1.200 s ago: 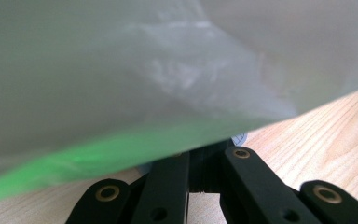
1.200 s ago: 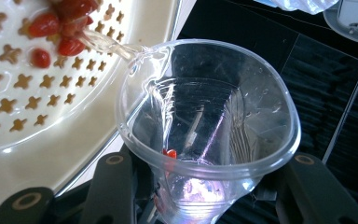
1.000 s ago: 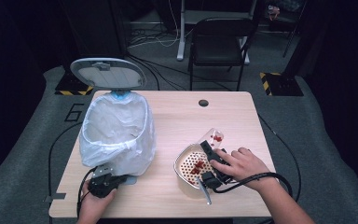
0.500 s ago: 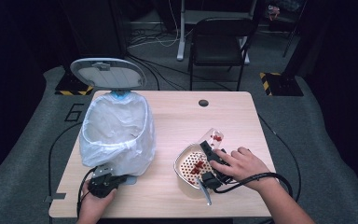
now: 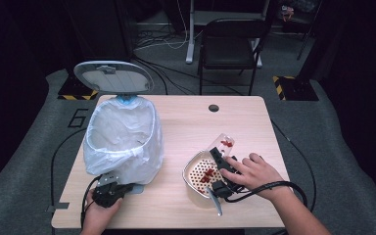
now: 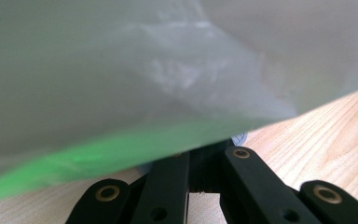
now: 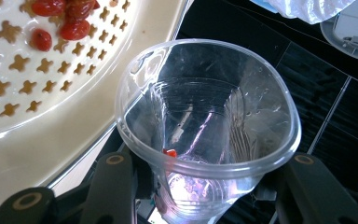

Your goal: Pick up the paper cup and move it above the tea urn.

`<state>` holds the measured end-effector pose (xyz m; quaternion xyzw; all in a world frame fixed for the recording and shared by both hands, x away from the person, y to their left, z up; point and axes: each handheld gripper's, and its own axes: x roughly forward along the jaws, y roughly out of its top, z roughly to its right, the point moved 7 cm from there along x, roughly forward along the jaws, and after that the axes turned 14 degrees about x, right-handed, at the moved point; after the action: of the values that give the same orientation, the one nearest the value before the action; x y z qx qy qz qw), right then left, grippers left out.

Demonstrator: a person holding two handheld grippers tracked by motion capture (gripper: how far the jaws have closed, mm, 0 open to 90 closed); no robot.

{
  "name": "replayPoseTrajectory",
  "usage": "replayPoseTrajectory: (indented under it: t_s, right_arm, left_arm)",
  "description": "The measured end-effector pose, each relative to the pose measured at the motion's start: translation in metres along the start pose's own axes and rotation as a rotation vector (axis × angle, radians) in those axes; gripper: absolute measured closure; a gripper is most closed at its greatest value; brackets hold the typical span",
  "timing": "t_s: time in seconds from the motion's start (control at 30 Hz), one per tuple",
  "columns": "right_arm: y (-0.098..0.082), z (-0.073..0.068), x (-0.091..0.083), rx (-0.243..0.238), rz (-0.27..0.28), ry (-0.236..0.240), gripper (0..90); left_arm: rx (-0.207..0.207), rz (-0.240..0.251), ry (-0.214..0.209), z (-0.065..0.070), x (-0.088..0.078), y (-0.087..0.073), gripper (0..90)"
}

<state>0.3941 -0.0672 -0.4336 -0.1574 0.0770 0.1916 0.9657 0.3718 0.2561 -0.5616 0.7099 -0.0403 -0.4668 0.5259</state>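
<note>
My right gripper (image 5: 221, 161) has its jaws clamped on a clear plastic cup (image 7: 205, 135), which I hold tipped over the rim of the cream perforated strainer (image 5: 194, 169) near the table's (image 5: 196, 122) right front. In the right gripper view the cup's mouth faces the camera, squeezed slightly oval, with one small red piece left near its bottom and a few red pieces (image 7: 58, 18) lying on the strainer's holed floor beside it. My left gripper (image 5: 108, 192) sits at the front left of the table, its jaws drawn together low against the base of the white bin liner (image 5: 122, 137); I cannot tell what they pinch there. The bin's lid (image 5: 112, 77) stands open behind the bag.
</note>
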Motion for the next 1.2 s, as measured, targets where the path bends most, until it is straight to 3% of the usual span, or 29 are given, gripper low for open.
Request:
replayPoseTrajectory:
  t_s: [0.37, 0.4, 0.47, 0.57, 0.63, 0.7, 0.73, 0.8, 1.0, 1.1, 1.17, 1.2]
  right_arm:
    - [0.001, 0.000, 0.000, 0.009, 0.007, 0.003, 54.4]
    - [0.001, 0.001, 0.000, 0.009, 0.008, 0.001, 54.3]
    - [0.001, 0.001, 0.000, 0.011, 0.009, 0.003, 54.3]
    - [0.000, 0.002, 0.000, 0.013, 0.009, 0.003, 54.3]
    - [-0.001, 0.003, -0.001, 0.020, 0.009, 0.004, 54.3]
    - [-0.001, 0.002, -0.001, 0.016, 0.012, 0.002, 54.4]
    - [0.000, 0.002, -0.001, 0.013, 0.012, 0.002, 54.3]
    - [0.000, 0.001, -0.001, 0.010, 0.013, 0.002, 54.3]
    - [0.000, 0.003, -0.001, 0.011, 0.018, -0.005, 54.3]
    - [0.000, 0.007, -0.001, 0.087, 0.041, 0.037, 54.2]
    - [-0.005, 0.005, -0.001, 0.231, 0.037, 0.036, 54.1]
    - [-0.002, 0.013, 0.000, 0.183, 0.054, 0.060, 54.0]
  left_arm:
    - [-0.013, 0.003, -0.001, 0.001, 0.000, 0.000, 90.0]
    - [0.001, 0.000, 0.000, 0.000, 0.000, 0.000, 90.0]
    - [-0.015, 0.003, 0.000, 0.001, 0.000, 0.000, 90.0]
    - [0.003, -0.001, -0.001, 0.000, 0.000, 0.000, 90.0]
    - [-0.013, 0.003, 0.000, 0.001, 0.000, 0.000, 90.0]
    - [-0.001, 0.001, -0.001, 0.000, 0.000, 0.000, 90.0]
    - [-0.018, 0.003, 0.002, 0.001, 0.000, 0.000, 90.0]
    - [0.000, 0.002, 0.000, 0.000, 0.000, 0.000, 90.0]
    - [0.000, 0.002, 0.000, 0.000, 0.000, 0.000, 90.0]
    - [-0.001, 0.001, -0.001, 0.000, 0.000, 0.000, 90.0]
    - [-0.001, 0.001, 0.000, 0.000, 0.000, 0.000, 90.0]
    - [-0.003, 0.003, 0.001, 0.000, 0.000, 0.000, 90.0]
